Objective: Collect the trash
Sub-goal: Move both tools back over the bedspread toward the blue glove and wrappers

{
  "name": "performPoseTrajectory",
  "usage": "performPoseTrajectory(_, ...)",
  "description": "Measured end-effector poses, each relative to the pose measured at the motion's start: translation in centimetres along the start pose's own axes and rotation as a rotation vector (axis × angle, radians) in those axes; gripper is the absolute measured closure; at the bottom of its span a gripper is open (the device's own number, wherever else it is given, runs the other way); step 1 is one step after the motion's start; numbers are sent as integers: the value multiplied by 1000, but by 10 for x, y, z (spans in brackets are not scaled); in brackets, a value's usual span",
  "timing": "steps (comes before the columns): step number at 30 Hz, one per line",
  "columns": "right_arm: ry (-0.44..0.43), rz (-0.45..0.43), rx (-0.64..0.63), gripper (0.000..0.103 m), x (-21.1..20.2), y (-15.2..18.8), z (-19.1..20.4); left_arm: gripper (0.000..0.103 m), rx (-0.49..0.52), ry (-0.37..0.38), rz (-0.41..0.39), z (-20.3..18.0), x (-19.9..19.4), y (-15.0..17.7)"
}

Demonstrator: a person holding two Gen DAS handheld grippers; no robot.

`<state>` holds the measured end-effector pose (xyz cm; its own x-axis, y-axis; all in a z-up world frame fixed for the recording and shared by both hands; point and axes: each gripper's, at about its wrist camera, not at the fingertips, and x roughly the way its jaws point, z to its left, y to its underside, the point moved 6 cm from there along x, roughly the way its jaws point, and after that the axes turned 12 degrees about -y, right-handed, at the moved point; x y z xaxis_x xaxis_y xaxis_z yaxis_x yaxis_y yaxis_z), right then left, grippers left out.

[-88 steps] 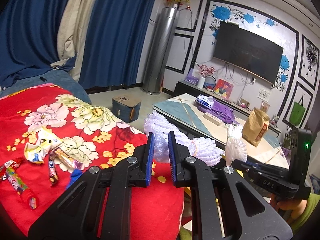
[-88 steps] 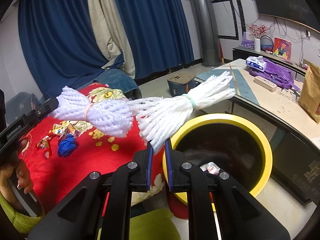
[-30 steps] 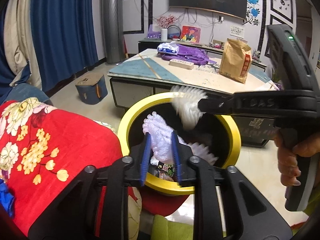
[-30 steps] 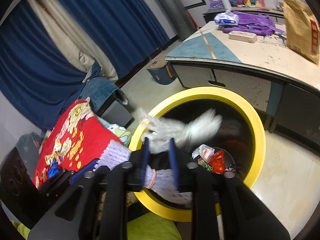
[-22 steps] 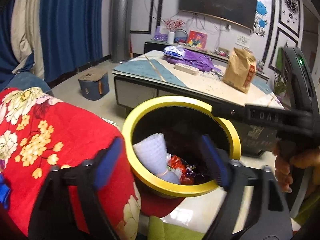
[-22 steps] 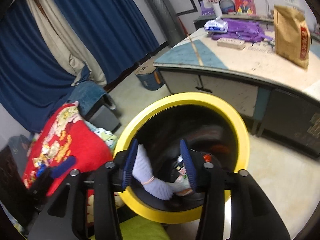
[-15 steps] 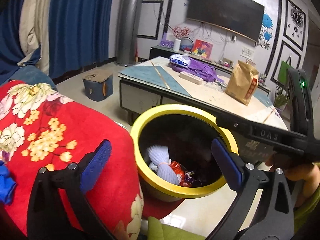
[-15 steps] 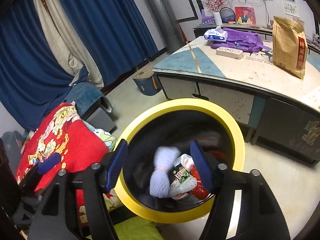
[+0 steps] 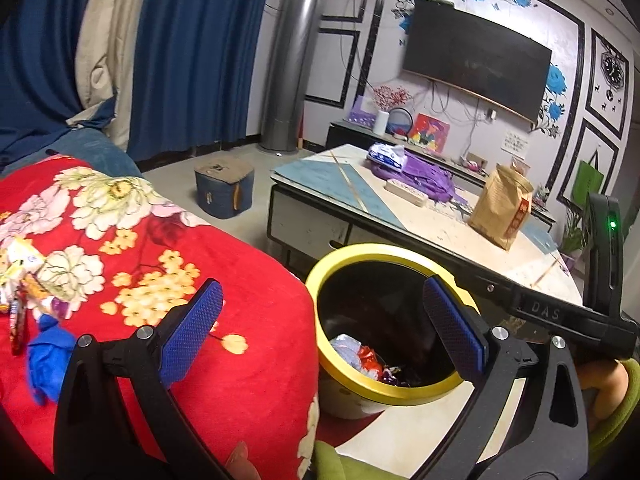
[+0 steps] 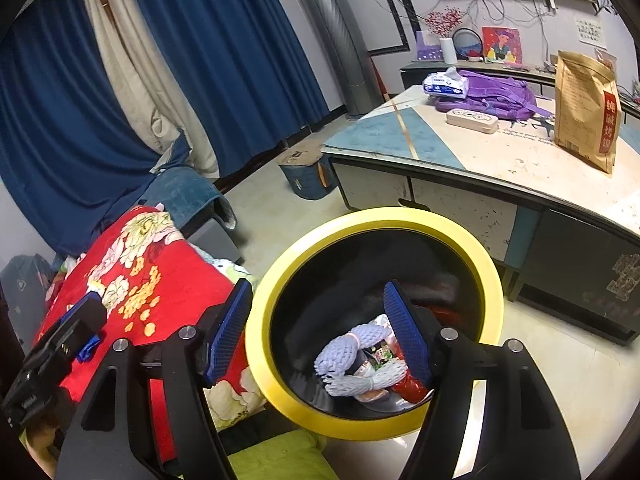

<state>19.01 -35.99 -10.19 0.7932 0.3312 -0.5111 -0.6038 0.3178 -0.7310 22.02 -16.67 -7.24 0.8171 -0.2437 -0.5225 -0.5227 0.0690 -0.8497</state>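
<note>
Left hand-held gripper (image 9: 322, 334) spread wide and empty, right hand-held gripper (image 10: 318, 334) parted, holding nothing, above the yellow-rimmed bin (image 10: 490, 276), white foam nets (image 10: 352, 364) lying inside among what look like wrappers, more wrappers (image 9: 20, 280) on the red blanket's (image 9: 248, 280) left edge

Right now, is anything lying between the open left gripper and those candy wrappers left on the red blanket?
Nothing visible does. The left gripper is open and empty; bare red blanket lies between it and the wrappers.
</note>
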Motion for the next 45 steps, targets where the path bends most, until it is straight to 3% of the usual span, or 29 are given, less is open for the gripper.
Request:
performPoseTrajectory(24,-73,-9,-141,33,-9,3,70,11,-116,-106,-120,68,-47,-26)
performPoseTrajectory(45,-247,64,-293,32,15,19,175,11,-242,-254,-178,155,-83,-37)
